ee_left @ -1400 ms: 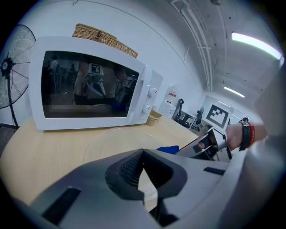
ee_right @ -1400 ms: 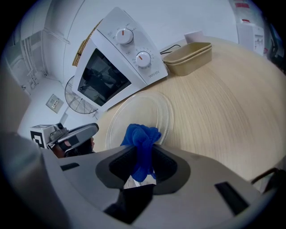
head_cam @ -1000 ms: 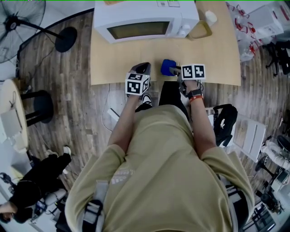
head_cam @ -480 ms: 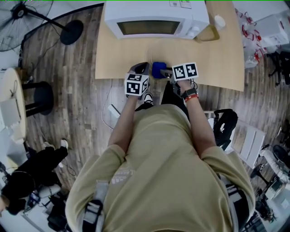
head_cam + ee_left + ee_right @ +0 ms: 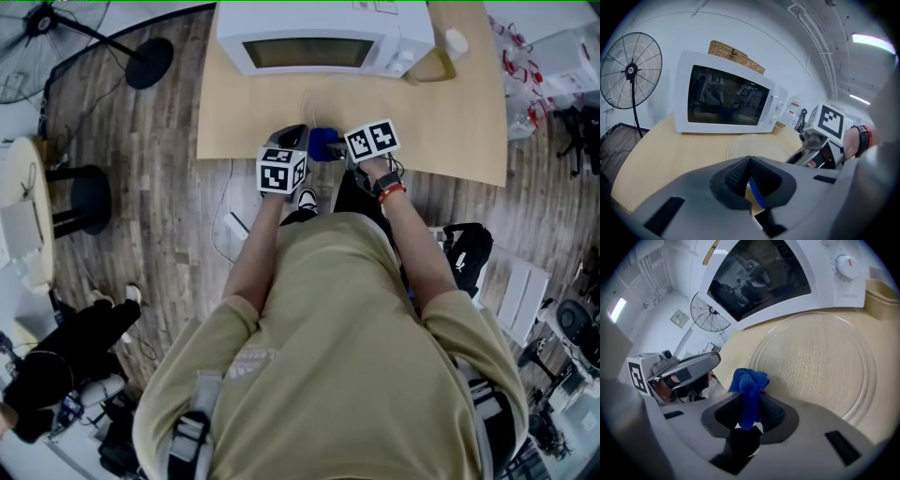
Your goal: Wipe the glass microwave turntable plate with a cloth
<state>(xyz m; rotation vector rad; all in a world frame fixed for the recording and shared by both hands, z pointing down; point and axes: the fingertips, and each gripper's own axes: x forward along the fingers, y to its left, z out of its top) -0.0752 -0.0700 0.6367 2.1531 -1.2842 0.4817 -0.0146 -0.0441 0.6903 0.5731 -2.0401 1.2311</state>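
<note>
The clear glass turntable plate [image 5: 820, 362] lies flat on the wooden table [image 5: 244, 122], in front of the white microwave [image 5: 323, 42]. It shows faintly ahead of the left jaws as the plate [image 5: 754, 143]. My left gripper [image 5: 749, 160] is shut at the plate's near rim, close to the table's front edge, with the jaws meeting at their tips. My right gripper [image 5: 751, 403] is shut on a bunched blue cloth [image 5: 749, 390] held over the plate's near left part. In the head view the cloth [image 5: 323, 143] sits between the left gripper [image 5: 292, 141] and right gripper [image 5: 342, 148].
A tan container [image 5: 433, 66] stands right of the microwave, and a wicker basket [image 5: 733, 54] rests on top of it. A standing fan [image 5: 630, 70] is left of the table. On the floor are a black stool [image 5: 80, 220] and a black bag [image 5: 466, 248].
The right gripper has carried the blue cloth leftwards, closer to the left gripper. The left gripper has stayed at the table's front edge. The head view shifted slightly.
</note>
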